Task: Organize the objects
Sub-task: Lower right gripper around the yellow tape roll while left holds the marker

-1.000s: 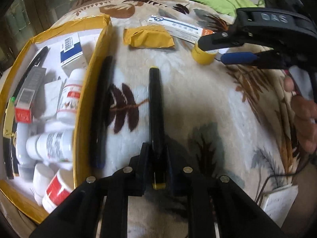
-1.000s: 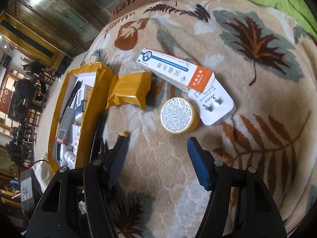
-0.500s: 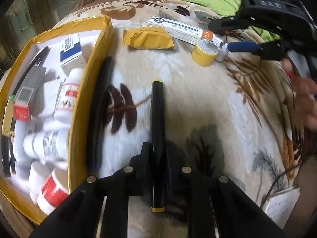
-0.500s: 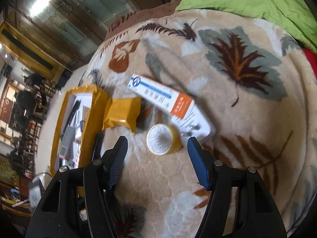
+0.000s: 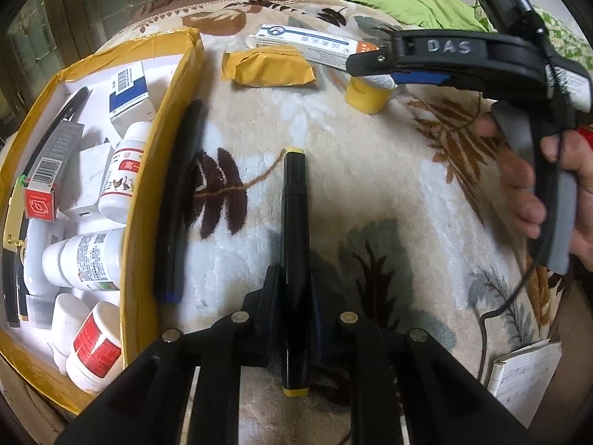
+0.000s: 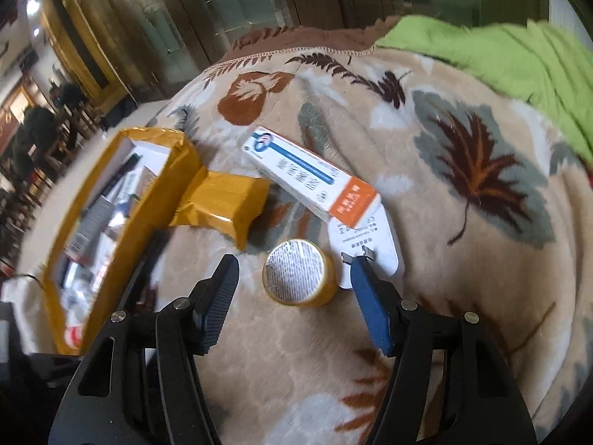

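Note:
My left gripper (image 5: 292,289) is shut on a black marker (image 5: 294,222) with yellow ends, held over the leaf-patterned blanket. My right gripper (image 6: 296,263) is open, its blue-padded fingers (image 6: 370,307) on either side of a small yellow round tin (image 6: 300,274); the tin also shows in the left wrist view (image 5: 367,92), under the right gripper (image 5: 374,66). A yellow-edged box (image 5: 141,200) at the left holds white bottles, cartons and other items.
A black pen with a blue end (image 5: 178,200) lies beside the box wall. A yellow packet (image 6: 222,204), a white-and-orange carton (image 6: 311,174) and a white plug adapter (image 6: 374,237) lie behind the tin. A green cloth (image 6: 500,59) lies at the far right.
My right gripper has drawn back, come down and closed in on the yellow tin, which now sits between its open fingers. My left gripper still holds the marker, nearly still.

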Available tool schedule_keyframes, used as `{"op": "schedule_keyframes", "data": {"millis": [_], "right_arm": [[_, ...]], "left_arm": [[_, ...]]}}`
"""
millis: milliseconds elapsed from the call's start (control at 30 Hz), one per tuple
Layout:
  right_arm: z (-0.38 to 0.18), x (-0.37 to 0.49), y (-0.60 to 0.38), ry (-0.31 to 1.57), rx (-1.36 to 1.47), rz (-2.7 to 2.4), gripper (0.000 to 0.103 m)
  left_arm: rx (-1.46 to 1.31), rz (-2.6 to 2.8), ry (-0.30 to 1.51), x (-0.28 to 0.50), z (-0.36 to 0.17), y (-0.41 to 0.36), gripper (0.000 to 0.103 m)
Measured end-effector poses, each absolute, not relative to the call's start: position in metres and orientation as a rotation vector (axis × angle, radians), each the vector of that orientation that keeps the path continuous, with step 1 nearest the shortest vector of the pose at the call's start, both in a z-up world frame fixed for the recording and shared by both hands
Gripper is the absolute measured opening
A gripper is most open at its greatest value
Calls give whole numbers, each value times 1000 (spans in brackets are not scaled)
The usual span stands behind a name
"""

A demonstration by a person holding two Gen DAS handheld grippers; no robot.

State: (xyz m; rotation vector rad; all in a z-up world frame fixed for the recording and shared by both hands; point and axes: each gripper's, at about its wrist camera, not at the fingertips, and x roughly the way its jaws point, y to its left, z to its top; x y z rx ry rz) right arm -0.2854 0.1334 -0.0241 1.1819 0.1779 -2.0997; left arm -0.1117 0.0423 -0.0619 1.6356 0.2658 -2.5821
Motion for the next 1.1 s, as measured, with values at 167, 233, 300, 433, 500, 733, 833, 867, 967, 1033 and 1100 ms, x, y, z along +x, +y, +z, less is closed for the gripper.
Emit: {"op": "schedule_keyframes", "data": {"millis": [167, 233, 300, 433, 500, 733, 833, 867, 967, 1033, 1100], "right_arm": [[-25, -283, 131, 236, 1127, -2132, 63], [-26, -278, 124, 307, 1117, -2136, 63], [-26, -275, 122, 347, 1105, -2153, 63], [-27, -272, 118, 461, 1088, -2194, 47], [-25, -272, 119, 438, 1096, -2184, 40], [-23, -273, 119, 341, 1181, -2114, 40], [-26, -268, 112, 392, 1177, -2094, 41], [-30, -268, 110, 396, 1199, -2089, 44], [-40, -270, 109, 401, 1245, -2074, 45], [-42, -273, 112, 364, 1262, -2074, 45], [-41, -274, 113, 357, 1264, -2072, 42]], "left_arm": [[1630, -2588, 256, -104, -60, 44, 14], [1630, -2588, 256, -103, -60, 45, 14], [1629, -2588, 252, -102, -59, 46, 14], [1627, -2589, 248, -103, -59, 47, 14], [1627, -2589, 246, -100, -60, 48, 14], [1624, -2593, 241, -113, -70, 42, 14], [1623, -2593, 232, -113, -70, 41, 14], [1623, -2594, 233, -115, -70, 39, 14], [1623, -2594, 231, -115, -71, 39, 14], [1622, -2595, 230, -115, -71, 38, 14], [1622, -2594, 229, -116, -71, 38, 14]]}}
